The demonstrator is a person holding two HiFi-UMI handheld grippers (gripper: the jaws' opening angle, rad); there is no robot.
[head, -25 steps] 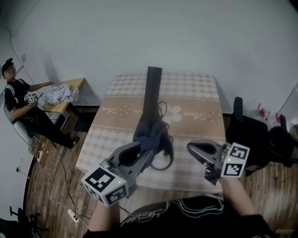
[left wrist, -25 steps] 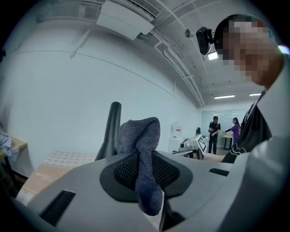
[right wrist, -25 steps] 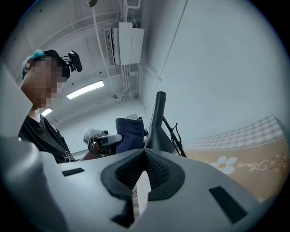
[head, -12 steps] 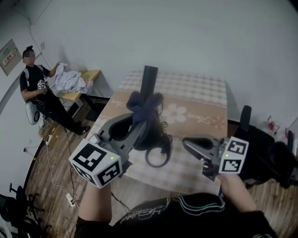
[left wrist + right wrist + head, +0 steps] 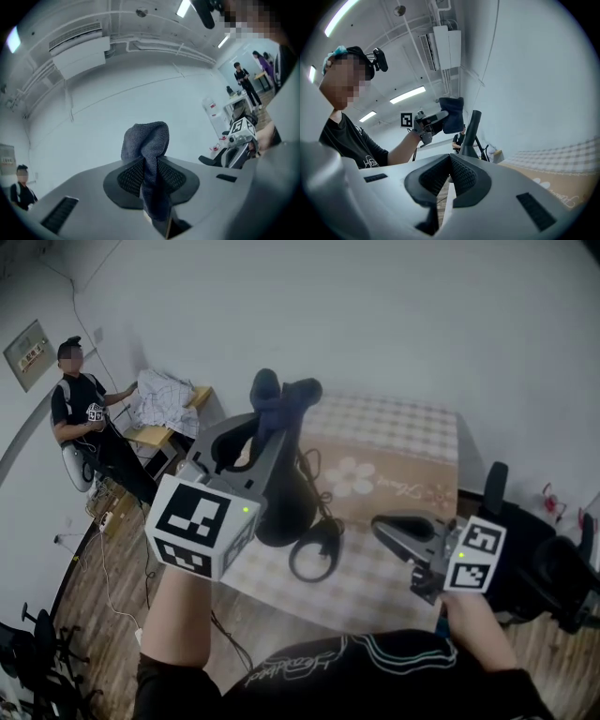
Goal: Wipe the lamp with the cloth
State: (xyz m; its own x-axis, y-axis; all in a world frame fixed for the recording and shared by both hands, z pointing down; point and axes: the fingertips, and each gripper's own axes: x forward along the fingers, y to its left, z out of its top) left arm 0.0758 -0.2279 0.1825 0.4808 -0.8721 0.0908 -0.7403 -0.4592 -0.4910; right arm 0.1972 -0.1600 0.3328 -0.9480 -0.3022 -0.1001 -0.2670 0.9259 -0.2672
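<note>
While left gripper [image 5: 151, 177] fingers pinch cloth [image 5: 147, 138] & half-hide lamp [image 5: 474, 125], right gripper [image 5: 450, 171] fingers closed, empty.

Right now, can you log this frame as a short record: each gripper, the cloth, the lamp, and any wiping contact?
left gripper: shut on the cloth, held up above the table
right gripper: shut, empty, low near the table's front edge
cloth: dark blue, bunched, sticking out past the jaws
lamp: black, column upright on the table, cord looped by its base
contact: none seen; cloth appears apart from lamp
</note>
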